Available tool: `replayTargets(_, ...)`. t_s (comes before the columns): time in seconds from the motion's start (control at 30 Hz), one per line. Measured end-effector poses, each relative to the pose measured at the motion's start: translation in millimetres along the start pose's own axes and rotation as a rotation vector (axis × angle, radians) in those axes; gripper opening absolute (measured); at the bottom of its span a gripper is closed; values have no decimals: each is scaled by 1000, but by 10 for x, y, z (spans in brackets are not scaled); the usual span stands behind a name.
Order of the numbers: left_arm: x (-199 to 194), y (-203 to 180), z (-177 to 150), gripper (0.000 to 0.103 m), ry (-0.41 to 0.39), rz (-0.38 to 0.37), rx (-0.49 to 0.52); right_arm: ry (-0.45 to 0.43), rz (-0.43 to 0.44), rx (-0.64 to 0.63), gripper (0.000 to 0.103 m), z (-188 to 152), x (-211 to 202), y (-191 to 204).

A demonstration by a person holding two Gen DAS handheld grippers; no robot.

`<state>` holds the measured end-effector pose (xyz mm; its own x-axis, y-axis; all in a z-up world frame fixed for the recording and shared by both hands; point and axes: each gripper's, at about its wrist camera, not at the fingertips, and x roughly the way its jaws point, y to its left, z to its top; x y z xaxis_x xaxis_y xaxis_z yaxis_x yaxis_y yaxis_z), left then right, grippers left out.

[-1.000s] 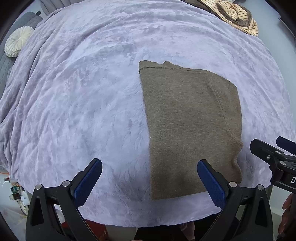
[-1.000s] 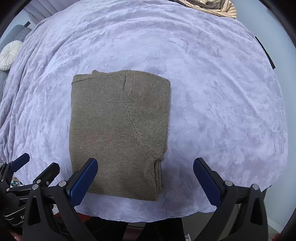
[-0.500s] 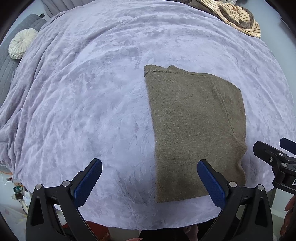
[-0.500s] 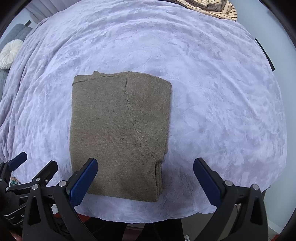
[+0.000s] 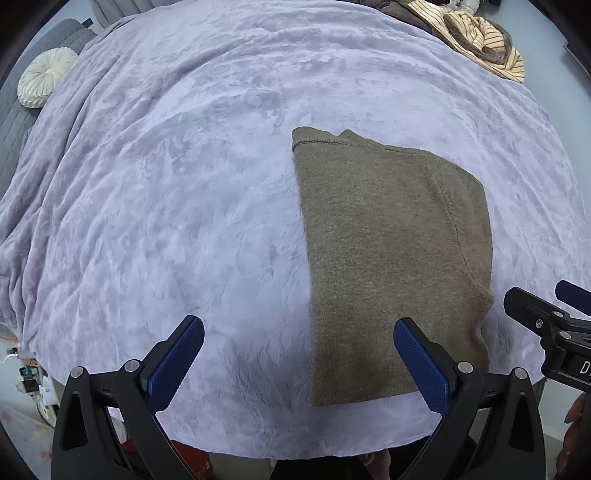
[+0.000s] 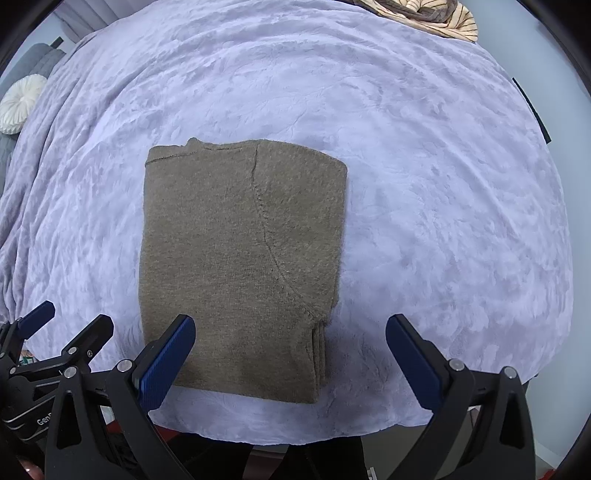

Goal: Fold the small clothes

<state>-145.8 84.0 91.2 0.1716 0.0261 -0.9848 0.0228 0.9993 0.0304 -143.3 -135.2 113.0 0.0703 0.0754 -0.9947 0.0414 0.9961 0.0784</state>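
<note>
A brown knit garment (image 5: 391, 254) (image 6: 240, 258) lies folded into a neat rectangle on the lilac blanket (image 5: 184, 184) (image 6: 424, 184), near its front edge. My left gripper (image 5: 299, 358) hovers open above the blanket, its right finger over the garment's near left part, with nothing between the pads. My right gripper (image 6: 291, 358) is open too, its left finger over the garment's near edge and its right finger over bare blanket. Each gripper shows at the side of the other's view.
A heap of striped and brown clothes (image 5: 476, 33) (image 6: 432, 14) sits at the far right of the bed. A round white cushion (image 5: 40, 81) (image 6: 18, 103) rests on grey bedding at far left. The blanket's front edge drops off just below the grippers.
Both grippers have drawn slightly back and up from the folded garment, which now sits a bit lower and further right in the left view. The garment itself has not moved.
</note>
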Motion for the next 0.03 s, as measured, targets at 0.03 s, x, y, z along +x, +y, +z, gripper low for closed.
replayTargets(0.03, -2, -5, 3, 103, 0, -1, 2, 0, -1, 1, 103, 0, 1, 1)
